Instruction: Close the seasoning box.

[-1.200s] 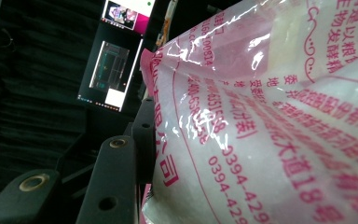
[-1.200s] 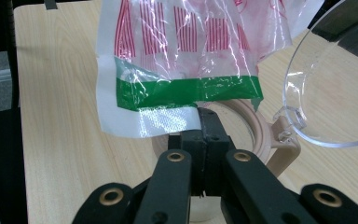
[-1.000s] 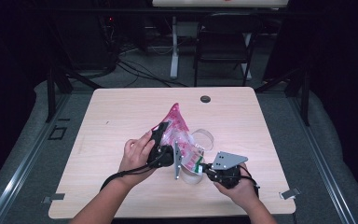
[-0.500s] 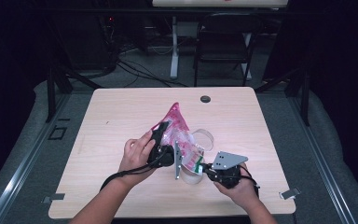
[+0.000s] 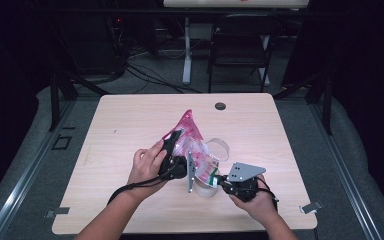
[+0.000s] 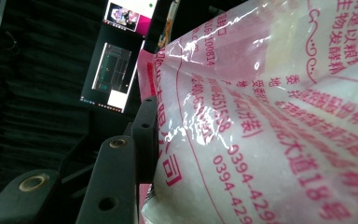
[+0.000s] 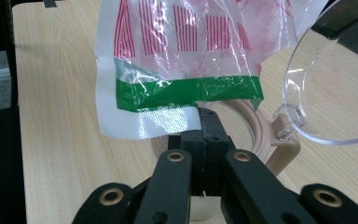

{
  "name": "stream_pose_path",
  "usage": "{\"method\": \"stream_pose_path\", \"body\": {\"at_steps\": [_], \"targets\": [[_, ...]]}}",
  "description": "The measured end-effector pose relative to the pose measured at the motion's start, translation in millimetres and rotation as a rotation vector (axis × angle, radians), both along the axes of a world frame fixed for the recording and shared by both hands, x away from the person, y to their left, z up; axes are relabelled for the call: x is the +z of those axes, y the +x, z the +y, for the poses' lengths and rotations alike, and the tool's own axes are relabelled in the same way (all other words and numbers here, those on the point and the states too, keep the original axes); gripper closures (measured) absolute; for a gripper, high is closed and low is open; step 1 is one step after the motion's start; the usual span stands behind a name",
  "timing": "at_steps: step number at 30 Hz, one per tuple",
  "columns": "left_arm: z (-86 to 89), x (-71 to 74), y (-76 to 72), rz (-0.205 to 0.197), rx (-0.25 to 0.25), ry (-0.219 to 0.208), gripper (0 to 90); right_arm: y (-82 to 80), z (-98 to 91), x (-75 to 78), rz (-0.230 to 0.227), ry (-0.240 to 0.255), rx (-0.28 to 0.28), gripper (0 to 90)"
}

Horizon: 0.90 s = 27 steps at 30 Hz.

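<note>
Right gripper view: crinkled pink-printed plastic bag (image 7: 186,51), green-taped.

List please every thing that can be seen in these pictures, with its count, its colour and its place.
plastic bag: one, clear with pink and red print and a green strip at one edge, held up above the middle of the table.
jar: one, clear with a beige rim, on the table under the bag's green edge.
hinged lid: one, clear, swung open beside the jar.
table: one, light wood.
round cap: one, dark, set in the table near its far edge.
chair: one, dark, behind the table.
left gripper: one, black, closed on the bag's side.
right gripper: one, black, pinching the bag's green edge.
</note>
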State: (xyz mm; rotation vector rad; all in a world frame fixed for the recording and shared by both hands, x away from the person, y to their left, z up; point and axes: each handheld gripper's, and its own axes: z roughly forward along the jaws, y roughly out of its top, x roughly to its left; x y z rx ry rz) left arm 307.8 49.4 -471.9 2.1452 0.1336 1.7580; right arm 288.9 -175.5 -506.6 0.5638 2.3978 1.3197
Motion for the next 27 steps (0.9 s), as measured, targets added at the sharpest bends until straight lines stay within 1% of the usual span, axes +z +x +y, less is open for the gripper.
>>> {"method": "stream_pose_path", "body": {"at_steps": [7,10,12,13,15,16,26,27], "targets": [[-1.1,-0.3,-0.3,-0.001,-0.005,-0.002,60.2,0.5,-0.5,-0.3,0.002,-0.002,0.001,90.0],[-1.4,0.1,-0.6,-0.005,-0.005,0.003,60.2,0.7,-0.5,-0.8,0.003,-0.001,-0.001,90.0],[-1.3,-0.3,-0.7,0.002,-0.004,-0.005,60.1,0.9,-0.5,-1.0,0.004,-0.001,-0.001,90.0],[-1.3,0.1,-0.7,-0.002,-0.005,-0.002,60.0,0.9,-0.5,-1.0,0.004,0.0,-0.001,90.0],[-1.5,-0.3,-0.8,0.002,-0.003,-0.006,60.0,0.9,-0.5,-1.1,0.004,-0.002,-0.001,90.0],[-1.6,0.1,-0.8,-0.003,-0.005,-0.001,60.0,0.9,-0.5,-1.1,0.002,-0.004,-0.003,90.0],[-1.7,0.2,-0.5,-0.007,-0.009,-0.001,60.0,0.9,-0.3,-1.3,0.004,-0.006,-0.003,90.0],[-1.6,0.0,-0.8,-0.003,-0.005,-0.002,60.0,0.9,-0.2,-1.3,0.005,-0.006,-0.002,90.0]]}}
